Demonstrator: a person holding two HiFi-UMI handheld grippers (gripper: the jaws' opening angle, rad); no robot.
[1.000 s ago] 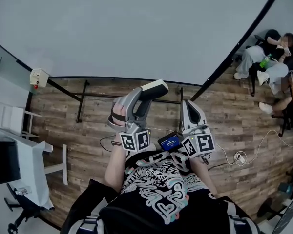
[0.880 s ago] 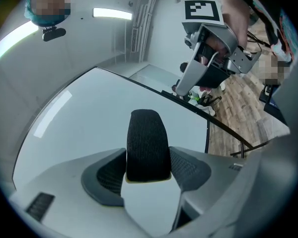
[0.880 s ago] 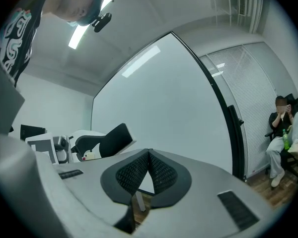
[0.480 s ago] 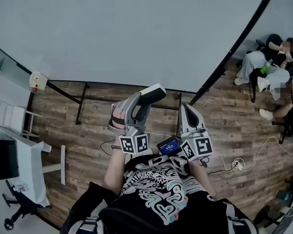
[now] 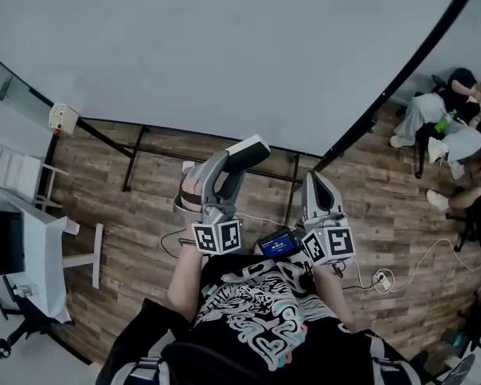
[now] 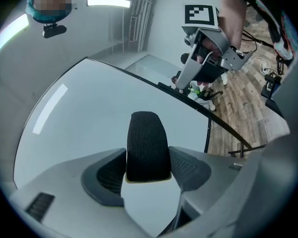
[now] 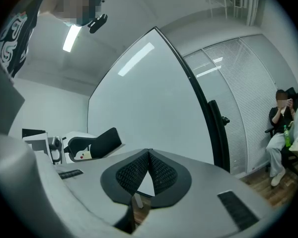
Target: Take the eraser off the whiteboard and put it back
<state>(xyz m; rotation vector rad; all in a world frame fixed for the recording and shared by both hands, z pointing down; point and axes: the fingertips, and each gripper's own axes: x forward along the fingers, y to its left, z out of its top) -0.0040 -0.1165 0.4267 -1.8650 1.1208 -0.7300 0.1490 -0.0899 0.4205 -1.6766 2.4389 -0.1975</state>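
The fingers [image 6: 105, 175] of the left gripper [image 6: 148, 158] were clamped on the long sides of the black-felted, pale-backed oblong eraser [image 6: 148, 143], held on the near side of the large black-framed whiteboard [image 6: 84, 128], those of the right gripper [image 7: 148, 155] being pressed together empty, and the eraser was judged light, soft-faced and best taken by its stiff edges.

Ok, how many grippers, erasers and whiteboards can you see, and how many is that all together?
Grippers: 2, the left gripper and the right gripper
Eraser: 1
Whiteboard: 1
Total: 4
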